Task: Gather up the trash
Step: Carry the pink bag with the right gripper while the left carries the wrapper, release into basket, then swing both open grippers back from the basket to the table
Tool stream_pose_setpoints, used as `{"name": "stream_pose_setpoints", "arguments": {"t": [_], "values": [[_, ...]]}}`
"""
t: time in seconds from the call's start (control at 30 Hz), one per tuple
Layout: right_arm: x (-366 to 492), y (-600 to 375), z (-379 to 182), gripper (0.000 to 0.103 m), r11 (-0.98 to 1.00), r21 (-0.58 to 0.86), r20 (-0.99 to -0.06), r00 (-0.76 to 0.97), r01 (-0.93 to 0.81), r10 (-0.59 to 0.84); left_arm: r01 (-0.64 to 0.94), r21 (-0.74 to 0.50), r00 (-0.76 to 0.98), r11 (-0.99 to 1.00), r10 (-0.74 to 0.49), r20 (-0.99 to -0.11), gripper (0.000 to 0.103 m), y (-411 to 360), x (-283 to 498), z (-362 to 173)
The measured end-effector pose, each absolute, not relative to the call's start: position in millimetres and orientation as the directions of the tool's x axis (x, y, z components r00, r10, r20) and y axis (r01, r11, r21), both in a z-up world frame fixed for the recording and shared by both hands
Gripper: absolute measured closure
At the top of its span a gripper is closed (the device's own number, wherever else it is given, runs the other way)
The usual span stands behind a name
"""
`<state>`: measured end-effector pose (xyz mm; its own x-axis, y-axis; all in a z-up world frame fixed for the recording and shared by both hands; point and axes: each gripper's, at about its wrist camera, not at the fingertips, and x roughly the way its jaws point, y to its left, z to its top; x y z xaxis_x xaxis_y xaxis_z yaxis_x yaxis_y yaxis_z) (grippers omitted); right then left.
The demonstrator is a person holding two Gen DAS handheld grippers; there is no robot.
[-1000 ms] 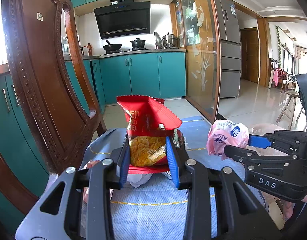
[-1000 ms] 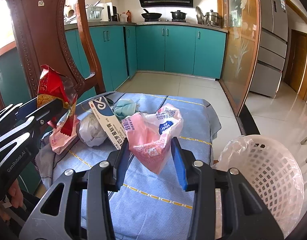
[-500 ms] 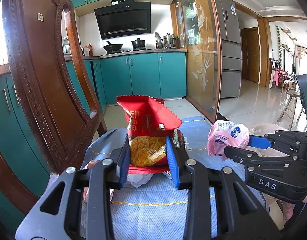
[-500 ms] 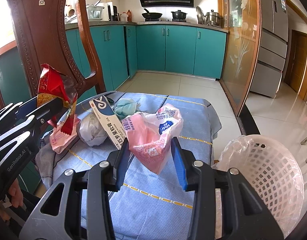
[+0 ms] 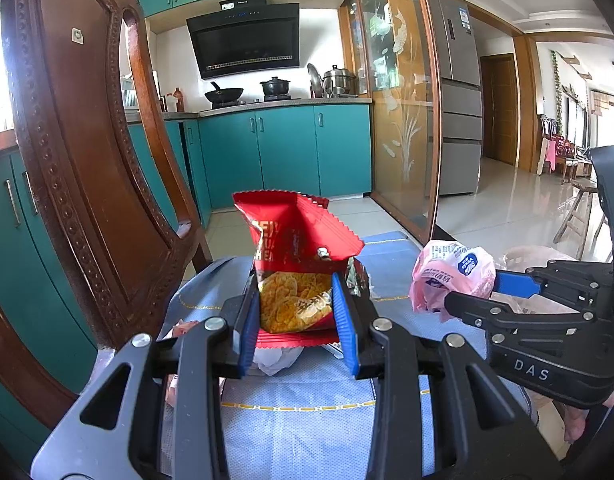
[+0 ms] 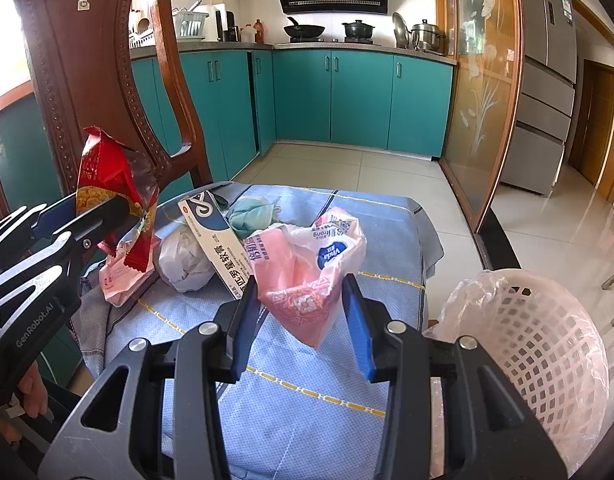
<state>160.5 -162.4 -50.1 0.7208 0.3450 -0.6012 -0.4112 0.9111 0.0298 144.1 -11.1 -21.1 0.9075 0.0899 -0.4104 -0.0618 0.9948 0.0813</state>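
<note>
My left gripper [image 5: 295, 304] is shut on a red snack bag [image 5: 295, 248] with yellow chips printed on it, held upright above the blue cloth [image 5: 307, 408]. The right wrist view shows that same snack bag [image 6: 107, 184] in the left gripper [image 6: 119, 216] at the left. My right gripper [image 6: 301, 304] is shut on a pink and white tissue wrapper [image 6: 307, 264]; the left wrist view has this wrapper [image 5: 451, 276] at the right. On the cloth [image 6: 291, 408] lie a white and blue box [image 6: 219, 244], a crumpled white wad [image 6: 185, 260], a teal wad [image 6: 251, 216] and a pink wrapper [image 6: 119, 280].
A white plastic basket [image 6: 547, 344] lined with a clear bag stands low at the right of the cloth-covered table. A carved wooden chair [image 6: 95, 80] rises at the far left. Teal kitchen cabinets [image 6: 347, 100] and tiled floor lie beyond. A hand [image 6: 31, 392] grips the left tool.
</note>
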Motion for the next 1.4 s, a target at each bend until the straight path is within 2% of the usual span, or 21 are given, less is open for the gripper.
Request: {"name": "stream_pose_setpoints", "arguments": {"t": [0.3, 0.6, 0.77, 0.97, 1.0, 1.07, 1.1, 1.13, 1.2, 1.33, 1.4], "values": [[160.3, -178.0, -43.6, 0.061, 0.929, 0.037, -0.569, 0.756, -0.369, 0.323, -0.042, 0.052, 0.905, 0.998, 0.061, -0.422, 0.068, -19.9, 148.9, -21.1], [161.3, -295.3, -18.8, 0.061, 0.991, 0.098, -0.503, 0.855, -0.087, 0.124, 0.137, -0.08, 0.867, 0.987, -0.159, -0.472, 0.069, -68.6, 169.2, -25.3], [154.6, -365.4, -26.1, 0.061, 0.978, 0.199, -0.54, 0.84, 0.065, 0.054, 0.236, -0.105, 0.833, 0.966, -0.257, -0.49, 0.069, -118.1, 180.3, -35.3], [156.0, -399.2, -48.7, 0.061, 0.955, 0.255, -0.63, 0.775, 0.151, 0.046, 0.376, -0.165, 0.761, 0.912, -0.406, -0.506, 0.068, -179.0, 194.0, -49.2], [155.9, -400.5, -50.3, 0.059, 0.955, 0.25, -0.637, 0.77, 0.161, 0.037, 0.402, -0.174, 0.741, 0.899, -0.431, -0.514, 0.066, -186.5, 196.1, -52.6], [155.7, -403.1, -52.8, 0.054, 0.954, 0.231, -0.651, 0.759, 0.19, 0.006, 0.443, -0.189, 0.695, 0.877, -0.468, -0.545, 0.055, -200.6, 199.8, -62.2], [155.1, -403.7, -52.5, 0.047, 0.953, 0.232, -0.65, 0.76, 0.194, 0.003, 0.446, -0.184, 0.687, 0.876, -0.467, -0.557, 0.044, -204.5, 200.5, -64.8], [154.5, -404.6, -51.8, 0.044, 0.95, 0.242, -0.645, 0.764, 0.199, 0.004, 0.447, -0.173, 0.686, 0.878, -0.46, -0.564, 0.038, -207.7, 201.1, -67.5], [153.5, -405.4, -50.5, 0.036, 0.944, 0.255, -0.639, 0.769, 0.21, 0.001, 0.441, -0.145, 0.697, 0.886, -0.439, -0.567, 0.034, -209.4, 200.6, -69.8], [158.2, -396.9, -49.5, 0.034, 0.943, 0.271, -0.632, 0.774, 0.194, 0.022, 0.382, -0.106, 0.737, 0.918, -0.372, -0.564, 0.028, -195.2, 200.9, -66.0], [164.5, -387.2, -48.4, 0.034, 0.947, 0.269, -0.632, 0.774, 0.173, 0.039, 0.314, -0.054, 0.775, 0.948, -0.289, -0.563, 0.028, -178.9, 200.8, -60.6]]}}
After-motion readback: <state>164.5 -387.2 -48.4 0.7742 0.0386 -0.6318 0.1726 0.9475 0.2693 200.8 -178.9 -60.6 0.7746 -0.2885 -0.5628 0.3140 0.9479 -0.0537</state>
